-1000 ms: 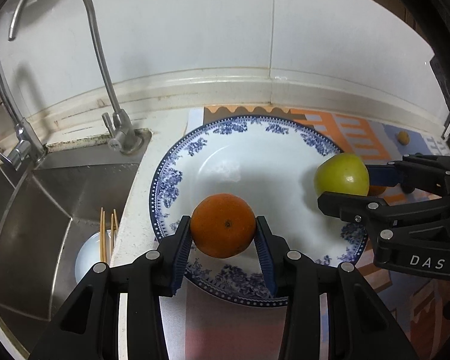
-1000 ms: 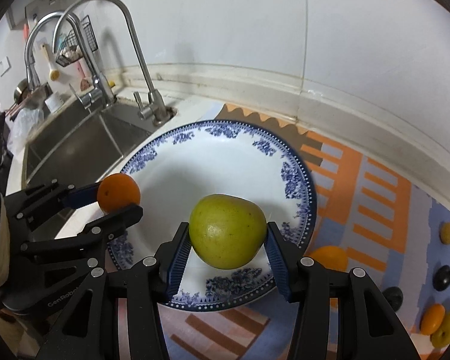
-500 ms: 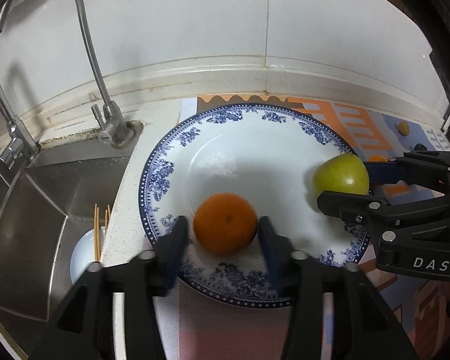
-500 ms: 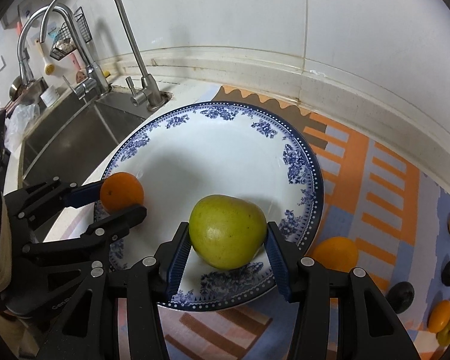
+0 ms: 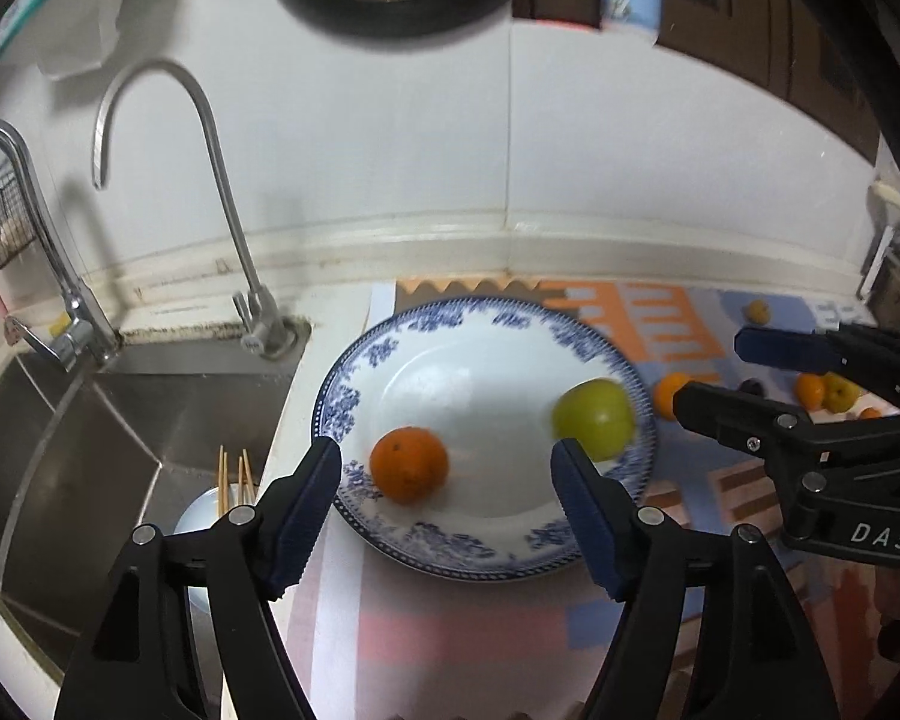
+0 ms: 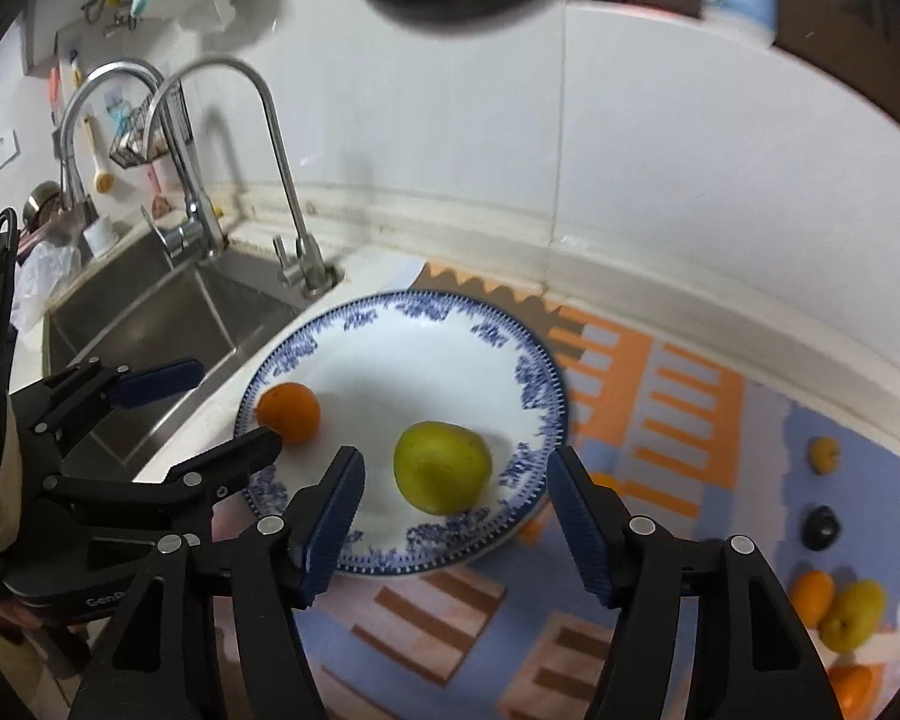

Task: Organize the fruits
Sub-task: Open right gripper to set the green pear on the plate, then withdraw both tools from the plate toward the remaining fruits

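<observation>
Blue-and-white patterned plate [image 5: 390, 354] sits on the surface at its sink-side edge, partly on a patterned mat [image 6: 678, 384], just beside the steel sink [image 5: 108, 420]. Two fruits lie on the plate, apart from each other: an orange [image 5: 409, 464] toward the sink-side rim, a green apple [image 6: 442, 466] toward the mat-side rim. Left claw [image 5: 447, 510] stands wide, jaws having just been opening; the orange lies between and a little ahead of the blue pads [image 5: 306, 504], nearer the sink-side one, touching neither. Right claw [image 6: 453, 516] likewise stands wide, jaws having just been opening; the apple rests on the plate in the gap ahead of its pads, clear of both. Each claw holds nothing. In the left wrist view the right claw [image 5: 744, 372] shows at the mat side of the plate, near the apple; in the right wrist view the left claw [image 6: 234, 408] shows at the sink side, lower finger tip just beside the orange. More fruit lies loose on the mat well apart from the plate: small orange and yellow-green pieces [image 6: 840, 606] and one dark piece [image 6: 821, 527] toward the far side. Chopsticks [image 5: 234, 474] stand in a white bowl [image 5: 201, 510] in the sink. A gooseneck tap [image 5: 210, 138] rises at the back edge.
</observation>
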Demonstrator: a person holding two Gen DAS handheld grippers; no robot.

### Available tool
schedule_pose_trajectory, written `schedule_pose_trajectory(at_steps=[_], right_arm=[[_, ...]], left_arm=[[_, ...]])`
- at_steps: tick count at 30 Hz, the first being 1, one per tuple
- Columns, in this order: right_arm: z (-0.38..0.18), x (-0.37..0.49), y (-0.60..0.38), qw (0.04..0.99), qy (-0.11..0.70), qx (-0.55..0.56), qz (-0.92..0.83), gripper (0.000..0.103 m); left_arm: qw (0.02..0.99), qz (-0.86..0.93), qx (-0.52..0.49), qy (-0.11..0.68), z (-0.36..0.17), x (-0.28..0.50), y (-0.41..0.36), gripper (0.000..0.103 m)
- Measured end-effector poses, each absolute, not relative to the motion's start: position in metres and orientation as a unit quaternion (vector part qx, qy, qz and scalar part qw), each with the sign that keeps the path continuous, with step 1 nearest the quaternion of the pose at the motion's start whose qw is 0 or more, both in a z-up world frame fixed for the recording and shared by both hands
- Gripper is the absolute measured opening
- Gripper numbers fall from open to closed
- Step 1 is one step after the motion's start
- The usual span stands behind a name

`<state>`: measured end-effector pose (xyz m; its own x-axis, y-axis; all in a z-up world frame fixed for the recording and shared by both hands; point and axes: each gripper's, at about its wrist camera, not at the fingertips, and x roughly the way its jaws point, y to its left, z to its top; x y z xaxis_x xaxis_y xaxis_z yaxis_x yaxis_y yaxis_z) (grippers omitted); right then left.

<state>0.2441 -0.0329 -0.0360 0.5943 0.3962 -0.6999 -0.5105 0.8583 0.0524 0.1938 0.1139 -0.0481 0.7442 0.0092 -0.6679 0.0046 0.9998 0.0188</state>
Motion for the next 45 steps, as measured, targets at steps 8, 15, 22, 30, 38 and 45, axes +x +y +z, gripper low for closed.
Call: schedule_pose_trajectory(at_steps=[8, 15, 22, 30, 38, 45], right_arm=[[-0.011, 0.211, -0.069, 0.914, 0.338, -0.061, 0.215, 0.071], [0.008, 0.183, -0.102, 0.93, 0.311, -0.05, 0.189, 0.078], [0.023, 0.157, -0.137, 0.946, 0.284, -0.044, 0.147, 0.082], [0.027, 0.136, -0.169, 0.953, 0.278, -0.04, 0.116, 0.083], [0.024, 0.126, -0.198, 0.953, 0.281, -0.047, 0.103, 0.083], [0.017, 0.125, -0.224, 0.951, 0.286, -0.057, 0.104, 0.083]], left_arm=[[0.946, -0.009, 0.016, 0.323, -0.018, 0.166, 0.092, 0.08], [0.954, -0.03, 0.021, 0.297, 0.002, 0.141, 0.067, 0.088], [0.957, -0.051, 0.03, 0.284, 0.013, 0.123, 0.04, 0.092], [0.956, -0.068, 0.031, 0.284, 0.012, 0.11, 0.011, 0.094], [0.954, -0.063, 0.03, 0.292, 0.006, 0.098, -0.016, 0.094], [0.949, -0.043, 0.019, 0.311, -0.005, 0.095, -0.04, 0.094]])
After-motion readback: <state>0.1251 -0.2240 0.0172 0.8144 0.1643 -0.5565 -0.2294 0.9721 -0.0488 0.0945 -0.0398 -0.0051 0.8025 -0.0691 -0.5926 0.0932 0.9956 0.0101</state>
